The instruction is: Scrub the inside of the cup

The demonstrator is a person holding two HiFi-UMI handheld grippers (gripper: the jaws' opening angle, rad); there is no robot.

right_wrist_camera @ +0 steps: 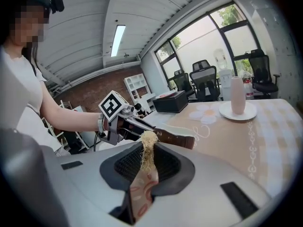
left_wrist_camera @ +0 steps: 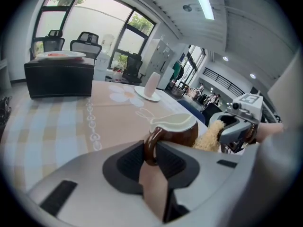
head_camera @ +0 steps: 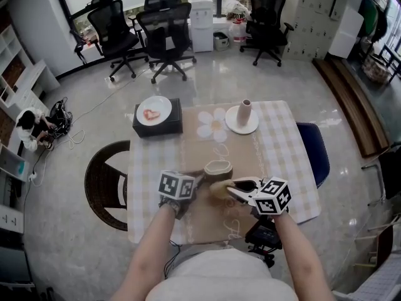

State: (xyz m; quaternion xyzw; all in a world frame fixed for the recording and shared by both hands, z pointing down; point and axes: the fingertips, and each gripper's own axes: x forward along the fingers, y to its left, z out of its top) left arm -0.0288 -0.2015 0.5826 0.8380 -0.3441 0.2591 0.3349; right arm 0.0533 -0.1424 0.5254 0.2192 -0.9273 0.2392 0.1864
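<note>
Two claws, both loaded. Back left of the counter (head_camera: pixel 279 152): black box (head_camera: pixel 158 125) with a plate (head_camera: pixel 154 110) on top, not part of this.

Left claw (left_wrist_camera: pixel 151 152): pinching the cup's handle (left_wrist_camera: pixel 149 148), pads pressed on either side of the loop. Grip looks solid in the left gripper view.

Cup (head_camera: pixel 218 168): brown outside, cream inside, near the front middle of the counter, between the two claws. Mouth faces up and a bit toward the right claw. Can't tell whether its base sits on the counter or hangs just above it.

Scrubber (head_camera: pixel 219 189): tan fibrous pad, just beside the cup's outer wall on the near side. Touching or a hair off, can't say which. Not in the mouth yet.

Right claw (right_wrist_camera: pixel 147 157): pressed on the scrubber's lower part, fibres sticking out past the tips toward the cup.

Back right: vase (head_camera: pixel 244 113) on a saucer (head_camera: pixel 242 128), well apart from the work.

Step, my read: approach, no scrubbing started. Next move calls for raising the scrubber over the rim, dropping it into the mouth, then pressing on the inner wall and working round. Left claw has to brace against that push; a handle-only grip may let the cup twist.
</note>
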